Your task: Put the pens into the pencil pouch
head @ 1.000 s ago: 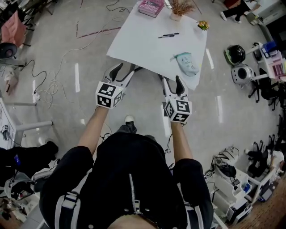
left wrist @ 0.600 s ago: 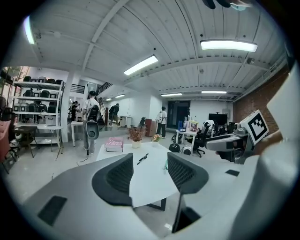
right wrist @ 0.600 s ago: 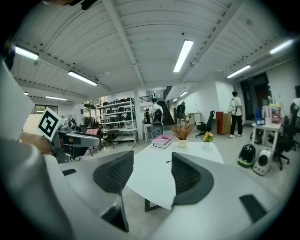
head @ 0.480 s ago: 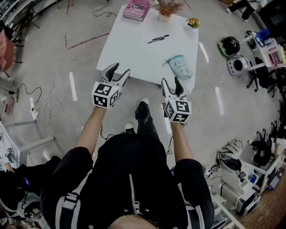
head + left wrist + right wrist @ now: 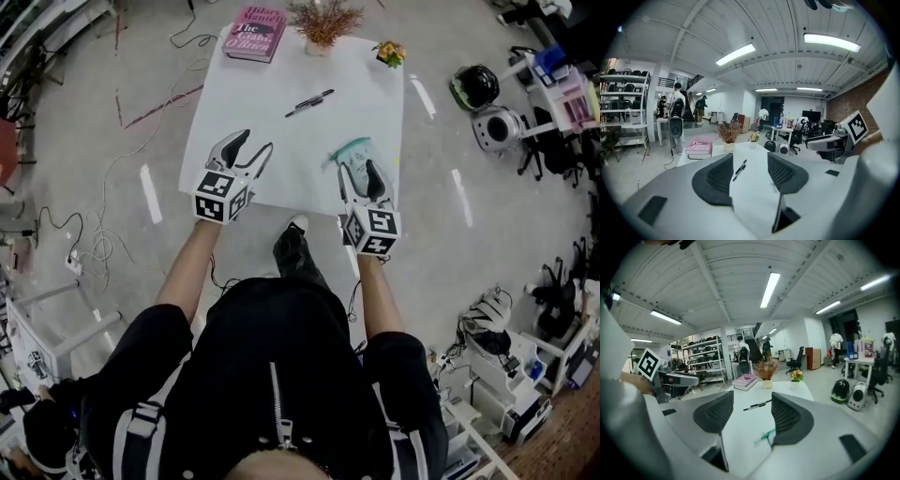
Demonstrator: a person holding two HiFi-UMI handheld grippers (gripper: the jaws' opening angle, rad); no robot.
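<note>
Two pens [image 5: 309, 102] lie in the middle of the table [image 5: 246, 112], with one pouch [image 5: 349, 150] at its near edge. One pink book [image 5: 251, 34] at its far corner says "Hilary Mantel". The left gripper [image 5: 255, 142] and right gripper [image 5: 359, 169] are wide open, holding nothing.

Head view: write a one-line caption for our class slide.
Left gripper and right gripper, both open, over the white table's near edge; pens mid-table, pencil pouch by the right gripper.

Open lab: metal shelves [image 5: 627, 93], office chairs [image 5: 800, 358], cables [image 5: 99, 246].
</note>
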